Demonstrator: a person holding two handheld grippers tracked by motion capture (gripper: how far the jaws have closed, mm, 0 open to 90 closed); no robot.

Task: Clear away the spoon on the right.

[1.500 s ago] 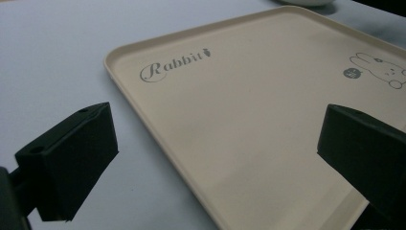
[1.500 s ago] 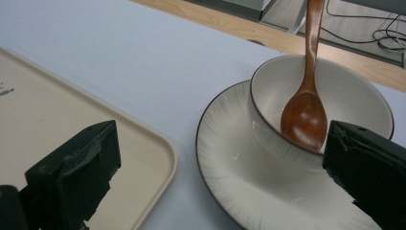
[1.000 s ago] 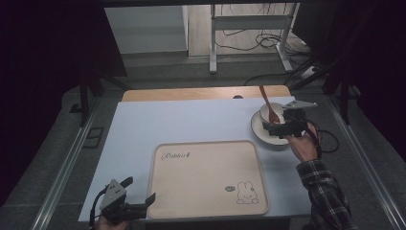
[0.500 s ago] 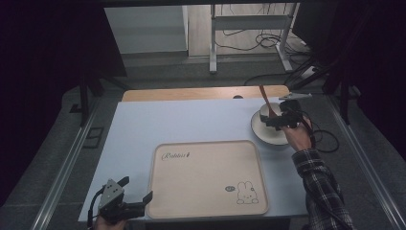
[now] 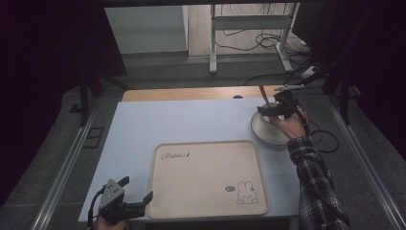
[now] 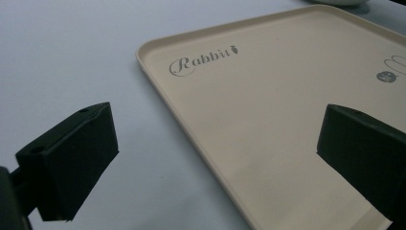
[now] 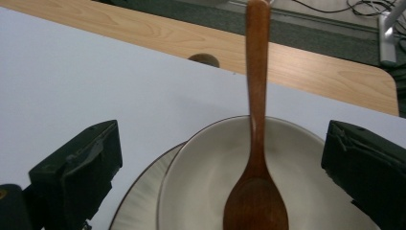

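R gripper [image 7: 220, 177] jaws spread wide, gripping nothing, poised either side of a brown wooden spoon [image 7: 256, 143] whose bowl end rests in a cream ceramic bowl [image 7: 201, 182]; the bowl sits on a pale ribbed plate [image 7: 136, 211] at the far R of the light-blue table [image 5: 191, 120]. L gripper [image 6: 215, 158] also wide open, empty, straddling the near-L edge of a beige rectangular plastic tray [image 6: 268, 105] marked "Rabbit".

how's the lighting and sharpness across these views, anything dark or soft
High view: the table is evenly lit, its surroundings nearly black. Left gripper view: the tray lettering is sharp, the near jaws softer. Right gripper view: the wooden spoon shows a faint sheen, and the bowl rim is crisp.
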